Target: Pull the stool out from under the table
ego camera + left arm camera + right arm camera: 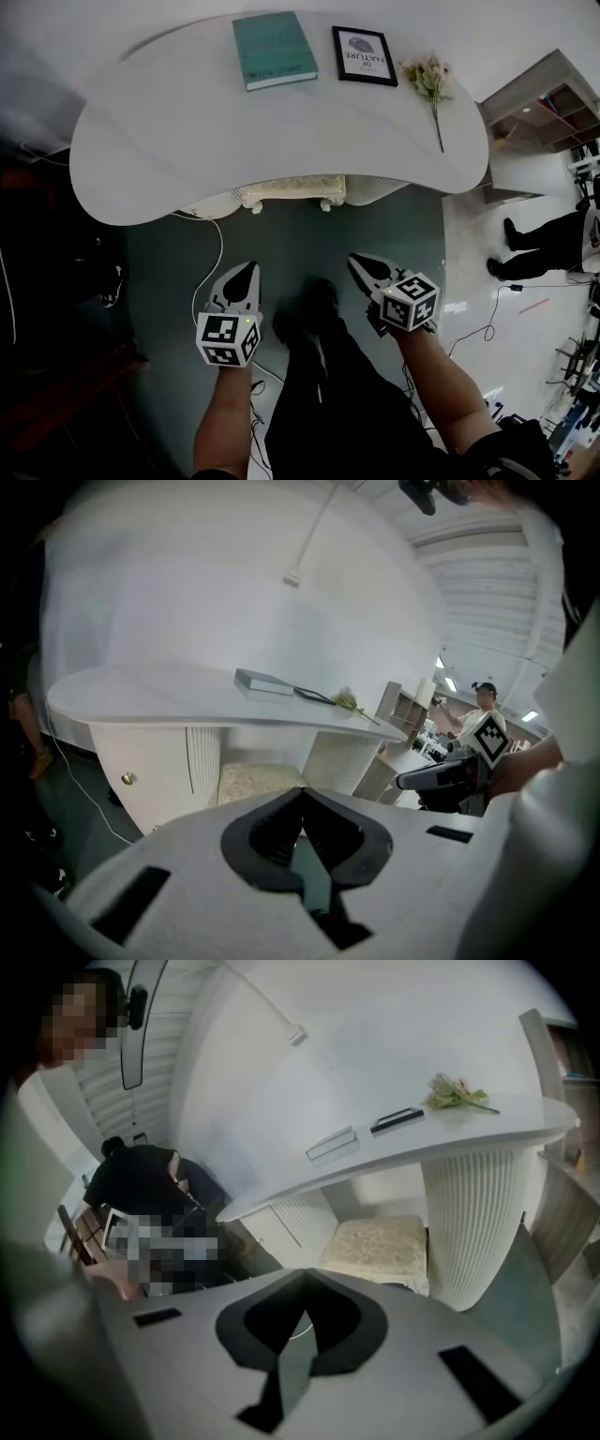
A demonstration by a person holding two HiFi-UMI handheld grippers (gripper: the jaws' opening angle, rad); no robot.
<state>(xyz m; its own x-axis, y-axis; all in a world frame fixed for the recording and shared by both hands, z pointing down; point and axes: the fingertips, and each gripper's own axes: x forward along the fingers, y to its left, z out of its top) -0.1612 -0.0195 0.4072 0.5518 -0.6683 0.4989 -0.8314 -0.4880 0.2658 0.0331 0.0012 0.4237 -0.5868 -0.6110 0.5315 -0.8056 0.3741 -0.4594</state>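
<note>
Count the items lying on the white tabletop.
3: a teal book toward the left, a framed print in the middle, and a flower sprig at the right. The head view shows the whole top, so nothing seems hidden.

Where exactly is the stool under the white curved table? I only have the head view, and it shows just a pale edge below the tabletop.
Observer: The cream patterned cushioned stool is tucked in between a white ribbed pedestal and a white ribbed panel.
Operator: Is anything lying on the seat?
Observer: No. The part of the seat that the right gripper view shows is bare.
Operator: Is there anything beside it to watch for?
Observer: In the left gripper view, a white cabinet door with a small brass knob stands just left of the ribbed panel.
</note>
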